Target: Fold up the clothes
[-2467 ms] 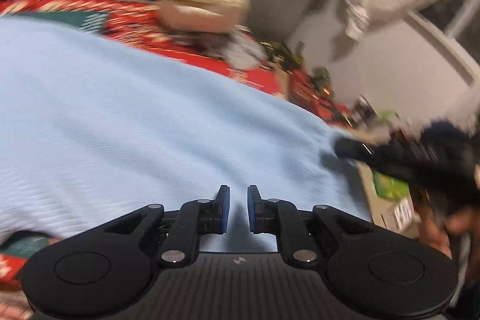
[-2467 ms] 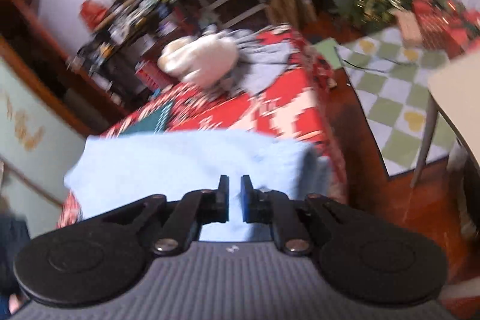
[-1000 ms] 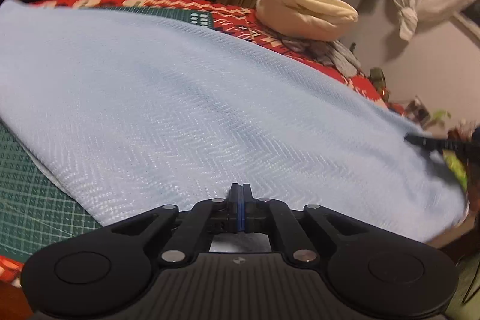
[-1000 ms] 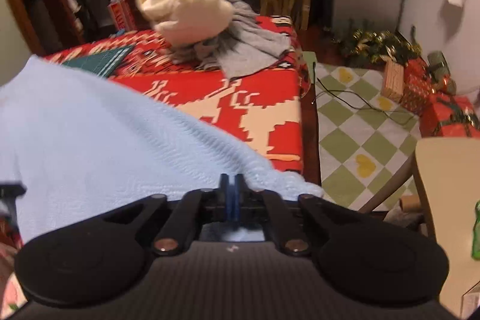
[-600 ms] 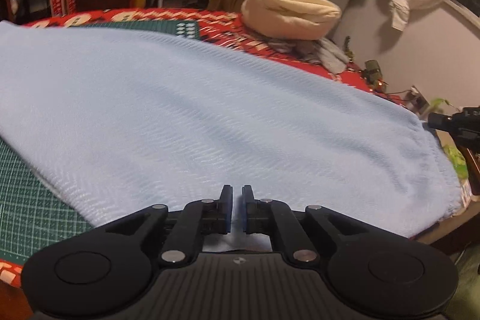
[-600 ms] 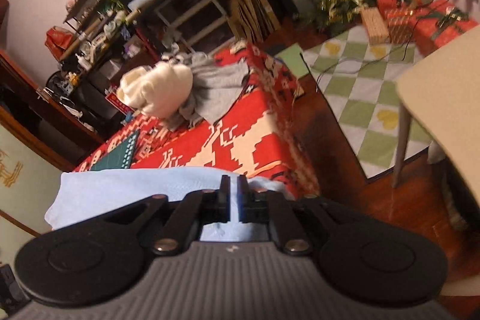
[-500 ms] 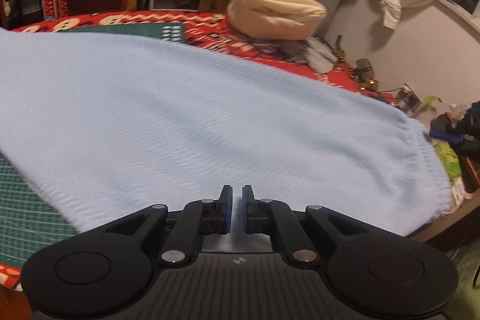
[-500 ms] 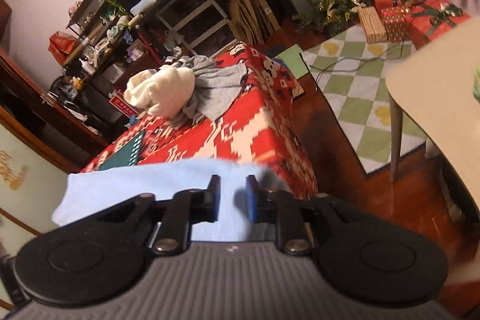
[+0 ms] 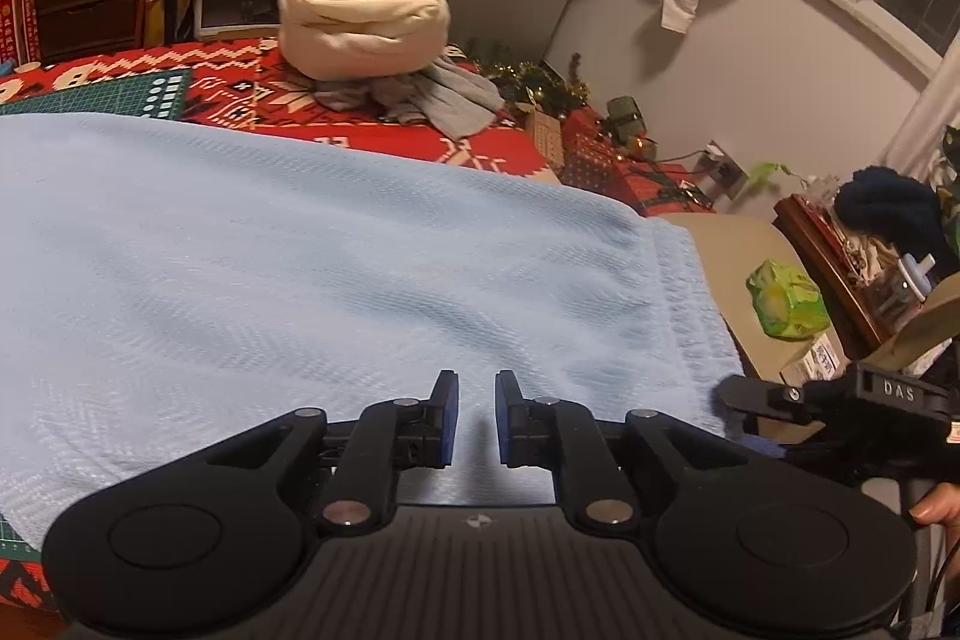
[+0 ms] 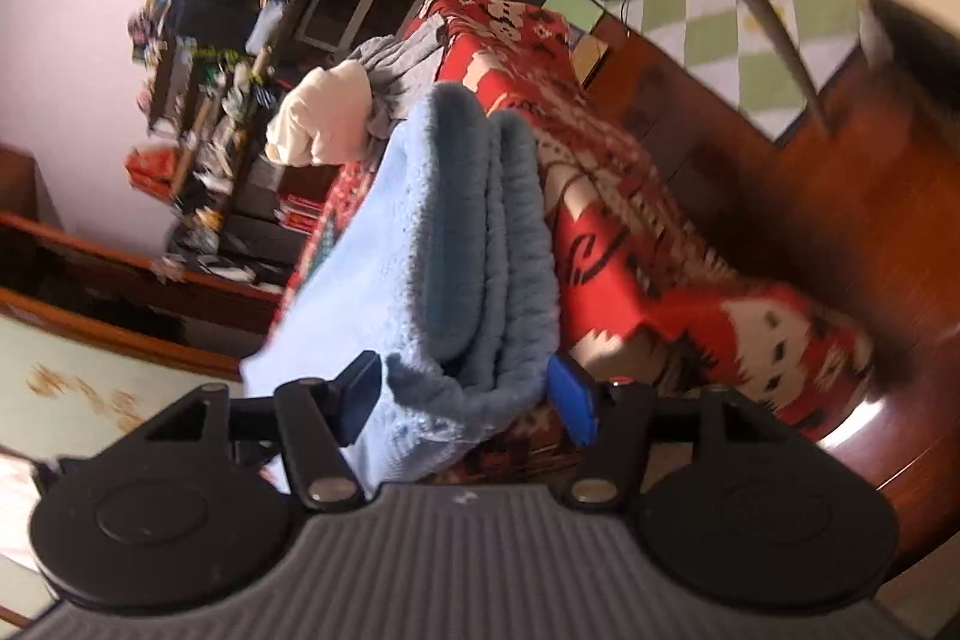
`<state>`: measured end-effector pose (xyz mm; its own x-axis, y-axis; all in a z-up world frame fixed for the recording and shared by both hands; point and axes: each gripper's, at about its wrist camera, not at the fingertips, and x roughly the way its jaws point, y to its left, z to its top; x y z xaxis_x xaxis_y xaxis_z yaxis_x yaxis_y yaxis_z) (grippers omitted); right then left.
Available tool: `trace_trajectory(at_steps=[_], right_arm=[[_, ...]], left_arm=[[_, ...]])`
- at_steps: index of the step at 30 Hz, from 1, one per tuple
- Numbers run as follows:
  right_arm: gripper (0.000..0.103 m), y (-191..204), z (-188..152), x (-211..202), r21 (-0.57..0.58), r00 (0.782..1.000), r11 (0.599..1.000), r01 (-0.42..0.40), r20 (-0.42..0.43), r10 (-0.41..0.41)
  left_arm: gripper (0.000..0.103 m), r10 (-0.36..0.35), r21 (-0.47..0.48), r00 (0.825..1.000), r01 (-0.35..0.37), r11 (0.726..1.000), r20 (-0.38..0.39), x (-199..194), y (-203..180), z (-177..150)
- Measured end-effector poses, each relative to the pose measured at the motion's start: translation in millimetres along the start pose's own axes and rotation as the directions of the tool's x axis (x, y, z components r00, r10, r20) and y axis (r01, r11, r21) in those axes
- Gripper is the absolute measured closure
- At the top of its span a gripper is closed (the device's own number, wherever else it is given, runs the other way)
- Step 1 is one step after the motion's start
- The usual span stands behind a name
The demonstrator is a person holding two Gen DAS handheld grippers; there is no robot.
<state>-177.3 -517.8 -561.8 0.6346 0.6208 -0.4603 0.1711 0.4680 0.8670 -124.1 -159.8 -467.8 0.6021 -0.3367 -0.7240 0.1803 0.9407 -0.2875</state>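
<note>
Both grippers have just been opening: the left gripper (image 9: 477, 415) stands slightly parted over the blue blanket (image 9: 300, 268), the right gripper (image 10: 465, 403) spread around its folded edge, apparently releasing the fold onto the red cloth (image 10: 612, 232).

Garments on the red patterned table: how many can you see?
3, more may be hidden: light blue knit spread across the near side, cream garment bundled at the far end, grey garment crumpled beneath it.

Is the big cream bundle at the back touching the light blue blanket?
Apart. In the left wrist view the cream bundle sits on grey clothes further back, and a strip of red patterned cloth shows between it and the blue blanket.
</note>
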Motion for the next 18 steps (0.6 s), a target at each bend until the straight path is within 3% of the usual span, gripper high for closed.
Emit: trace_trajectory(at_steps=[8,14,18], right_arm=[[0.027,-14.8,-6.7,14.2,0.106,0.994,0.988,-0.110,0.030,0.107],[0.026,-7.3,-5.6,35.8,0.043,1.000,0.999,-0.025,0.018,0.024],[0.047,5.9,-4.2,45.0,-0.009,0.998,1.000,0.019,0.055,-0.018]], left_arm=[[0.087,0.013,-0.007,1.000,-0.013,1.000,0.004,-5.9,-0.4,-5.2],[0.086,0.019,-0.034,1.000,-0.019,0.999,0.005,-8.0,6.0,-7.6],[0.086,0.006,-0.035,1.000,-0.006,0.999,0.026,-12.4,10.6,-7.1]])
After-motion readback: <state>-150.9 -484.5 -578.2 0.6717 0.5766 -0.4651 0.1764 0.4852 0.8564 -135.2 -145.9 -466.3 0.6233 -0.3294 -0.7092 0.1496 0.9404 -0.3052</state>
